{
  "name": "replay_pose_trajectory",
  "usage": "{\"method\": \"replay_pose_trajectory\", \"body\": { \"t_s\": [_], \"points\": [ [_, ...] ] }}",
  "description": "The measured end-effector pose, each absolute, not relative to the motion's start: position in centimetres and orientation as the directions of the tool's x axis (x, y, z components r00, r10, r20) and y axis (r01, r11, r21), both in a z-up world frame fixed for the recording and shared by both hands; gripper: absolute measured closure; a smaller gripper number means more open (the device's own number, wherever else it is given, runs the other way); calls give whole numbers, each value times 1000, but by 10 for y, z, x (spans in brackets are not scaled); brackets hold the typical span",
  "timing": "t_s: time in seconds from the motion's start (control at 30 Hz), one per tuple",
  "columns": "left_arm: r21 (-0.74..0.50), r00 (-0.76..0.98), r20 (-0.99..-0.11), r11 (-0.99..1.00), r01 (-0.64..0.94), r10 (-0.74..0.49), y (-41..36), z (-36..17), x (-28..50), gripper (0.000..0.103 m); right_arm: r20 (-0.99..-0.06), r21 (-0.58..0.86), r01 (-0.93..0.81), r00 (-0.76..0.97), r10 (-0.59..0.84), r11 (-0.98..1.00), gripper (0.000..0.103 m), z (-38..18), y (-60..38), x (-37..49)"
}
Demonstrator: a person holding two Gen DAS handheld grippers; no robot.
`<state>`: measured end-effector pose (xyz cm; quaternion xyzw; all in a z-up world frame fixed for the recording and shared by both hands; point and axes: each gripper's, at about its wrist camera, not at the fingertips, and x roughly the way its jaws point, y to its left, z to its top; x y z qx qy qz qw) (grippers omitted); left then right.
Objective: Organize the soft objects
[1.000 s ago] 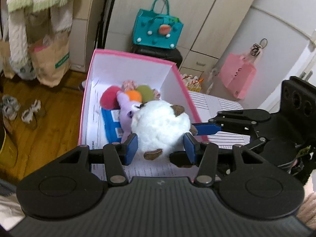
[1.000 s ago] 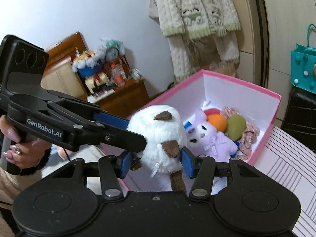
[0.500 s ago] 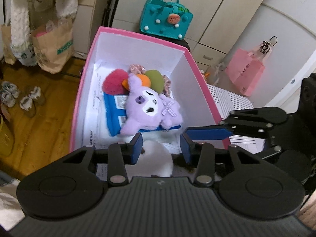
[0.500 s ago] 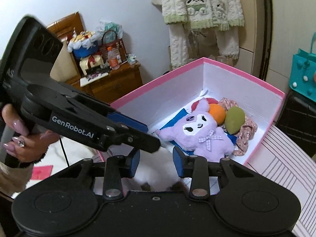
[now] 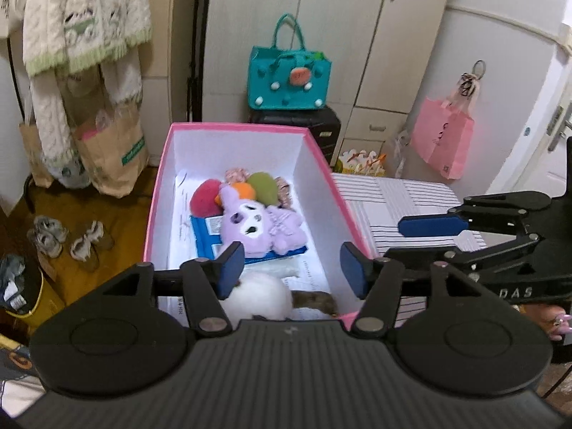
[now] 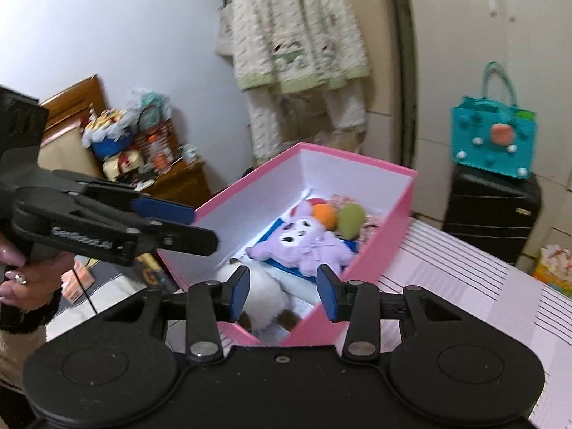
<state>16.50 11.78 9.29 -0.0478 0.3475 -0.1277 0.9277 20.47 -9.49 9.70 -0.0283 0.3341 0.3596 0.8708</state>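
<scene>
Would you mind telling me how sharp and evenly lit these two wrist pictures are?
Left wrist view: fisheye bends the cupboard doors; the hanging knitwear is softly smeared, while the pink box and purple plush stay fairly sharp. Right wrist view: motion blur softens the knitwear and the left gripper's lettering; corners vignette black; the box floor glares white.

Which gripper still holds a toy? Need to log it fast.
Left gripper: open, jaws just opening, holding nothing.
Right gripper: open, jaws just opening, holding nothing; white plush lies in the box.

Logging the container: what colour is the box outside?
Pink outside, white inside; the box shows best in the right wrist view.
</scene>
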Motion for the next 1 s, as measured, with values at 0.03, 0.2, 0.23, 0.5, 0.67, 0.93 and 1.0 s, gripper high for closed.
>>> {"method": "replay_pose_trajectory", "body": {
  "t_s": [0.03,0.2,0.23,0.5,0.67,0.93,1.0],
  "points": [
    [-166,731,-628,964,209,-267,114,96,159,43,-593,189,-640,531,606,745,56,100,-101,198],
    [-103,770,-584,964,244,-257,88,109,129,40,-553,152,-643,574,604,750,56,119,-123,171],
    [-108,767,-584,963,249,-264,84,112,126,40,-546,150,-639,583,602,755,56,123,-127,167],
    [-90,774,-575,961,261,-264,65,129,96,21,-519,69,-548,694,499,834,38,136,-154,131],
    [-77,778,-585,971,228,-229,59,123,84,6,-531,86,-499,710,463,862,34,129,-166,117],
    [19,789,-604,988,155,-112,34,112,72,0,-549,32,-356,774,314,934,0,115,-166,99],
    [27,776,-623,989,142,-95,29,108,72,0,-556,14,-303,790,260,953,0,111,-166,92]
  ]
}}
